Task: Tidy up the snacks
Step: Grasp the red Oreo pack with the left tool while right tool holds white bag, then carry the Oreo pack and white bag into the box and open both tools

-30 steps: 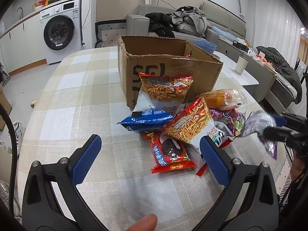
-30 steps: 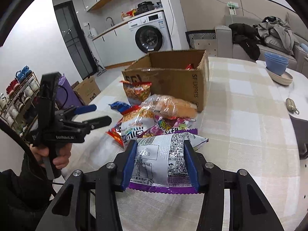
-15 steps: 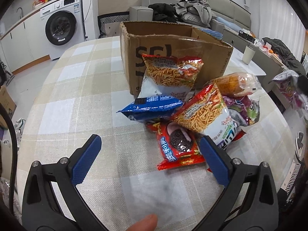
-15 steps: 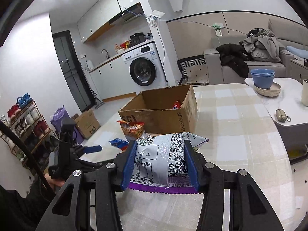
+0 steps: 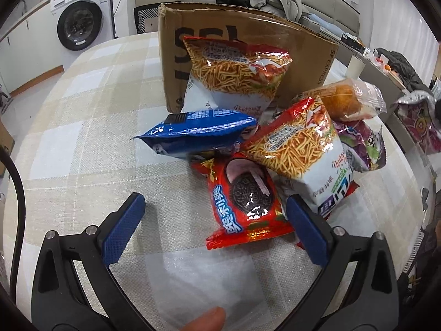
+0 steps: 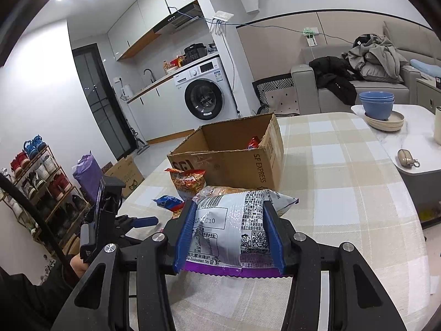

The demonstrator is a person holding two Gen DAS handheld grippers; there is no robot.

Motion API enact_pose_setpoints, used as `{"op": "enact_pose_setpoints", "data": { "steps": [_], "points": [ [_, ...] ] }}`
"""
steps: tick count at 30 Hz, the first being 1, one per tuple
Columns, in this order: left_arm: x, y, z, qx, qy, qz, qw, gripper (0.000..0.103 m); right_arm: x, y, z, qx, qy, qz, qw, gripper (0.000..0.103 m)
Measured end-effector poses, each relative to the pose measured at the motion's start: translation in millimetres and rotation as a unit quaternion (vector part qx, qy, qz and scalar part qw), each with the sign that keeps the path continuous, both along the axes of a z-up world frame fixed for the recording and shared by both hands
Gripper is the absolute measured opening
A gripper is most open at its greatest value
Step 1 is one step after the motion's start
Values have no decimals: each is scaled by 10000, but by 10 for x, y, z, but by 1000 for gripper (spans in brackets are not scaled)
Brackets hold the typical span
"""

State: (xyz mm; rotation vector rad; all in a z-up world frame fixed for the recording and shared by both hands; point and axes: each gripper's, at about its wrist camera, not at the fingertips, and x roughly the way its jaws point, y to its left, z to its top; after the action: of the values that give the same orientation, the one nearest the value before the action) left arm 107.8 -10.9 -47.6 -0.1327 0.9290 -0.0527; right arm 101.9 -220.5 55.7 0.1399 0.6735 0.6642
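The right gripper (image 6: 230, 231) clamps a silver-and-purple bag (image 6: 231, 226) between its blue pads, held above the checked counter (image 6: 344, 171). The cardboard box (image 6: 237, 160) stands at 12 o'clock from it, open-topped, with 1 red packet inside. The left gripper (image 5: 215, 226) hangs wide and empty over the snack pile, its right pad just beside the red cookie pack (image 5: 245, 201). A blue pack (image 5: 193, 132) lies at 11 o'clock from that pack, and 2 noodle bags (image 5: 234, 77) lean by the box.
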Motion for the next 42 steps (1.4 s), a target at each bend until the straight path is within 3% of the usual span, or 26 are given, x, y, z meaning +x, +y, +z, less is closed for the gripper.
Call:
{"op": "enact_pose_setpoints", "data": {
  "steps": [5, 9, 13, 15, 18, 30, 42],
  "points": [
    [75, -28, -30, 46, 52, 28, 10000, 101, 8, 12, -20, -5, 26, 17, 10000, 48],
    [129, -103, -33, 83, 16, -150, 9999, 92, 8, 20, -41, -13, 37, 33, 10000, 48],
    [106, -166, -35, 83, -78, -361, 9993, 72, -2, 22, -45, -11, 29, 39, 10000, 48],
    [96, -199, -22, 47, -122, -459, 9989, 50, -1, 22, -45, -7, 25, 40, 10000, 48],
    [56, -238, -16, 78, -132, -466, 9988, 42, 15, 18, -46, 4, 21, 32, 10000, 48],
    [-237, -83, -32, -213, -151, -485, 9985, 41, 27, 16, -60, 16, 31, 29, 10000, 48],
    [-723, -18, 290, -392, -489, -596, 9963, 41, -8, 26, -42, 80, -20, 68, 9999, 48]
  ]
}}
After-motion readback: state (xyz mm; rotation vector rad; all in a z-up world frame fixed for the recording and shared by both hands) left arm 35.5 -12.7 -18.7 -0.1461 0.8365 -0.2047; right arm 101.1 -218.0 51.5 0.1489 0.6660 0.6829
